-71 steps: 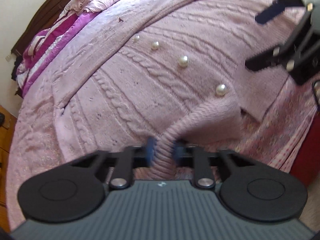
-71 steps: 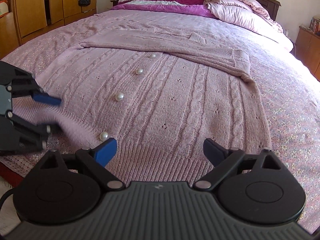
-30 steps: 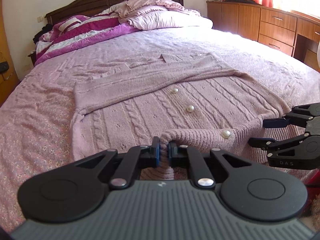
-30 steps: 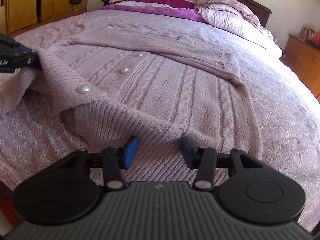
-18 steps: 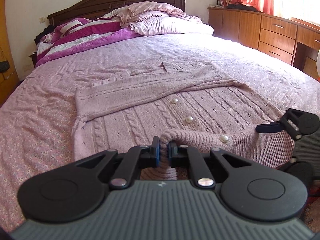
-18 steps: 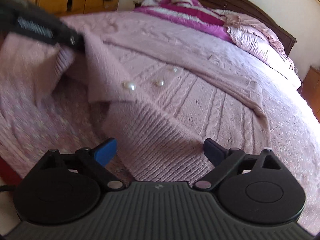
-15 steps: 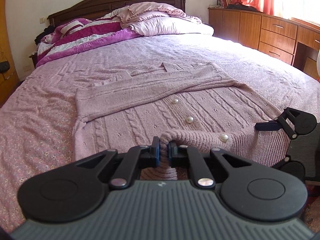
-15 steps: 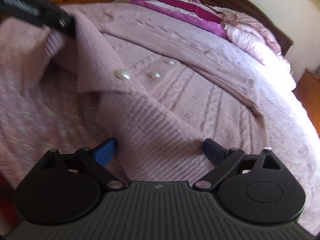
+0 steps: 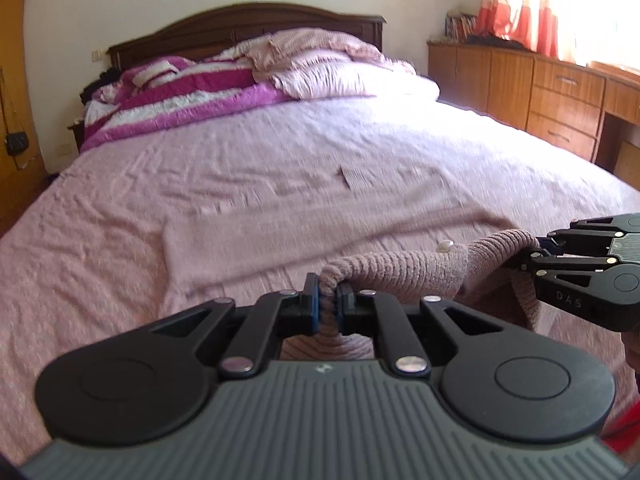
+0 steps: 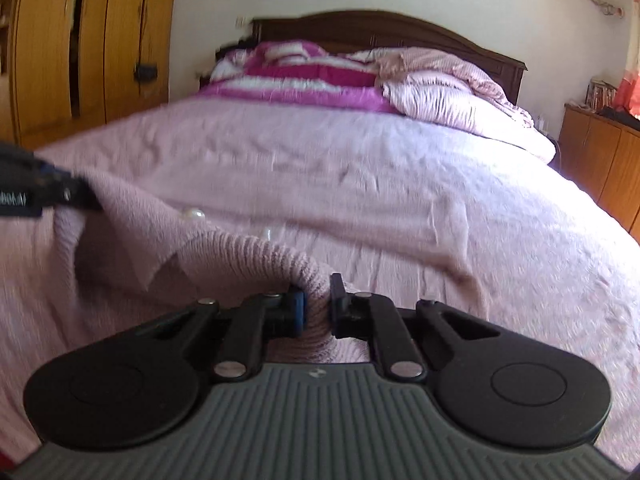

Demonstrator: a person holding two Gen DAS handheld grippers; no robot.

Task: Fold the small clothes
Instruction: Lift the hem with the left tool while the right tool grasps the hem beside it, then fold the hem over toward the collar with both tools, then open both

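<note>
Both grippers are clamped on the pink cardigan (image 9: 404, 272): the left gripper (image 9: 328, 304) is pinching the ribbed hem near its left corner, and the right gripper (image 10: 317, 308) is squeezing the same hem further along, with a roll of knit bunched between its jaws. Between them the hem is hanging lifted, a pearl button (image 9: 445, 245) riding just behind the raised edge. In the left wrist view the right gripper is sitting off to the right at much the same height, so the held edge is running side to side across the near end of the bed (image 9: 120, 240). Ahead of both tools, the rest of the cardigan is lying flat on the pink bedspread, blurred, its length stretching away toward the pillows (image 9: 332, 68) and the headboard (image 9: 244, 28). That is the line that counts: neither hand is nearer, and the fold looks set to go straight forward, hem carried over the body toward the collar end, both hands travelling level.
</note>
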